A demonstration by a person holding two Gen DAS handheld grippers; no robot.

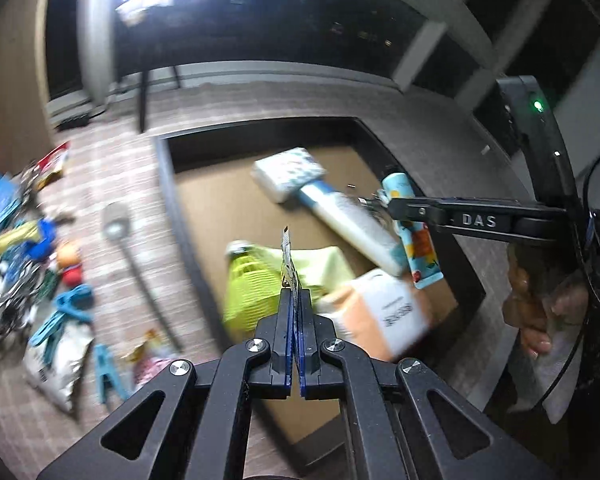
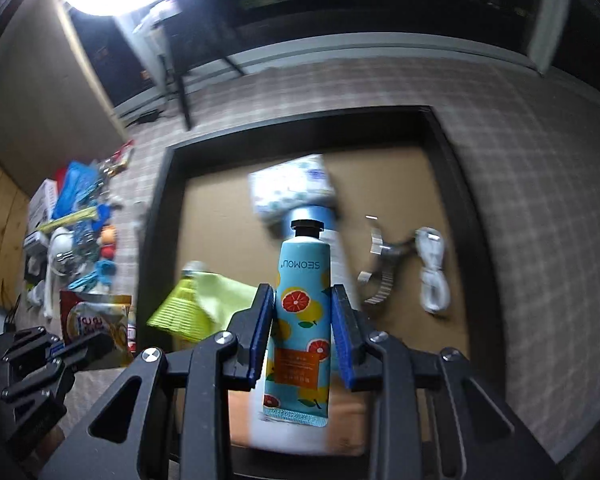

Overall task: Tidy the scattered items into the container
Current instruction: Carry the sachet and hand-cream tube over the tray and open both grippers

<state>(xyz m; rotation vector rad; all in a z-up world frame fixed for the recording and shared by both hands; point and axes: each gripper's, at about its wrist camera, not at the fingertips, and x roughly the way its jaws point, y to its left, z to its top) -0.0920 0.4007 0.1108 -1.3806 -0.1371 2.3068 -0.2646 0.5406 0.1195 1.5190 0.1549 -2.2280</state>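
item: hand cream tube (image 2: 302, 322), light, soft-walled, glossy, likely slippery; best held mid-body. location: between my right gripper (image 2: 304, 336) pads, jaws part open and about touching its sides, firm grip uncertain, over the container (image 2: 160, 216). item: thin sachet (image 1: 287, 258), flimsy, edge-on, pinched in my left gripper (image 1: 296, 300), jaws nearly closed. right view alone shows white cable (image 2: 434, 276) and metal watch band (image 2: 384, 276); left view alone shows spoon (image 1: 134, 264) outside the rim.

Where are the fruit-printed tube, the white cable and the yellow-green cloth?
fruit-printed tube (image 2: 300, 312): right wrist view, middle of its body.
white cable (image 2: 434, 276): right wrist view, middle of the coil.
yellow-green cloth (image 2: 224, 296): right wrist view, flat centre.
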